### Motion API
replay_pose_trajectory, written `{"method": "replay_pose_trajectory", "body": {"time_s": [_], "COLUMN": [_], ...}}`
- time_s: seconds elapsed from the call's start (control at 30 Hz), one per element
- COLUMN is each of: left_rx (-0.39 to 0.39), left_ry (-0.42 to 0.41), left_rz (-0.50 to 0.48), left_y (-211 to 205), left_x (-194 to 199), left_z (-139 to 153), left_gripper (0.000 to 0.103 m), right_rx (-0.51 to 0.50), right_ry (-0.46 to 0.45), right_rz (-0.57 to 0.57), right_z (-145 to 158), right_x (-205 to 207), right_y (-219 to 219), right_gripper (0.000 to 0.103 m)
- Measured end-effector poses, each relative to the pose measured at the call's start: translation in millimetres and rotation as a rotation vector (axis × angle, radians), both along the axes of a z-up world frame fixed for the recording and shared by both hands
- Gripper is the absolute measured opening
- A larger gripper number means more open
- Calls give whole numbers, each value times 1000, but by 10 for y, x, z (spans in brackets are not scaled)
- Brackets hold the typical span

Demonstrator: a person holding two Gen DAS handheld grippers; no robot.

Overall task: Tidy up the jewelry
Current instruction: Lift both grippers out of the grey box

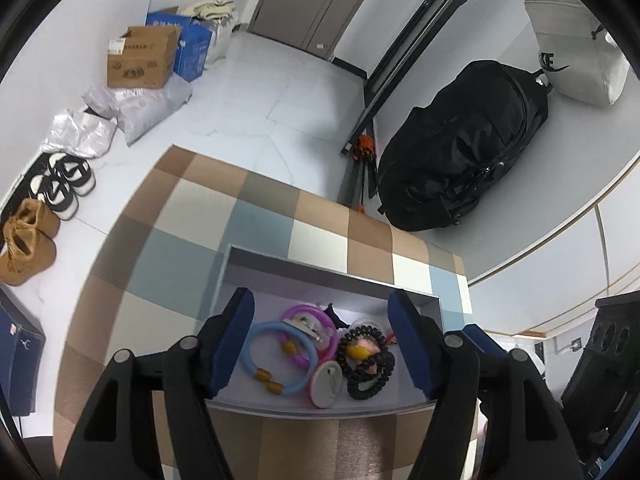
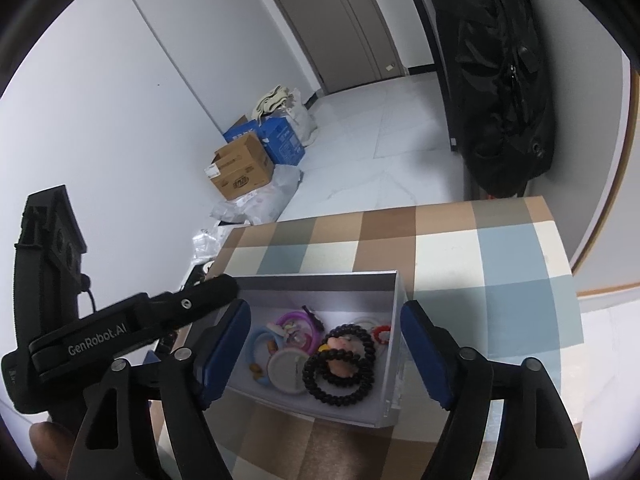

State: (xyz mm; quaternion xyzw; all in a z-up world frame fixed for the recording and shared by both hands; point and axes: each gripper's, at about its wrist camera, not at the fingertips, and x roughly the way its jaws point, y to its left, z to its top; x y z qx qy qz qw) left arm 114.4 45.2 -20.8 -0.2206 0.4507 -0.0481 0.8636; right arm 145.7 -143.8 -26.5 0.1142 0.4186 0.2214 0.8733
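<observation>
A shallow grey box [image 1: 332,276] sits on the checked tabletop [image 1: 192,216] and holds the jewelry. Inside lie a light blue bangle [image 1: 256,360], a purple bangle [image 1: 308,312], black beaded bracelets [image 1: 368,364] and a white round disc [image 1: 326,384]. My left gripper [image 1: 320,298] hovers over the box, open, its blue pads [image 1: 230,340] apart and touching nothing. The right wrist view shows the same box [image 2: 394,320], the black bracelets [image 2: 340,376], a red and white ring [image 2: 380,334] and my right gripper [image 2: 325,305], also open above it. The left gripper's arm [image 2: 160,316] reaches in from the left.
The table's far edge drops to a white tiled floor [image 1: 280,92]. A black backpack [image 1: 468,144] leans by the wall at the right. Cardboard and blue boxes [image 1: 144,60], plastic bags and shoes [image 1: 60,184] line the left wall. A hand [image 2: 48,444] shows at the lower left.
</observation>
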Motion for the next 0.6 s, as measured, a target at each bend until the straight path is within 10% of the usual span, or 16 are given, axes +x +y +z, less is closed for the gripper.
{"method": "replay_pose_trajectory", "body": {"time_s": [0.6], "left_rx": [260], "left_ry": [-164], "left_rz": [63], "left_y": [-66], "left_x": [-402], "left_z": [246], "left_gripper": [83], "right_rx": [-41], "right_ry": [-141], "right_rz": [-38], "right_z": [240], "right_x": [-415], "right_y": [-123], "right_gripper": [96]}}
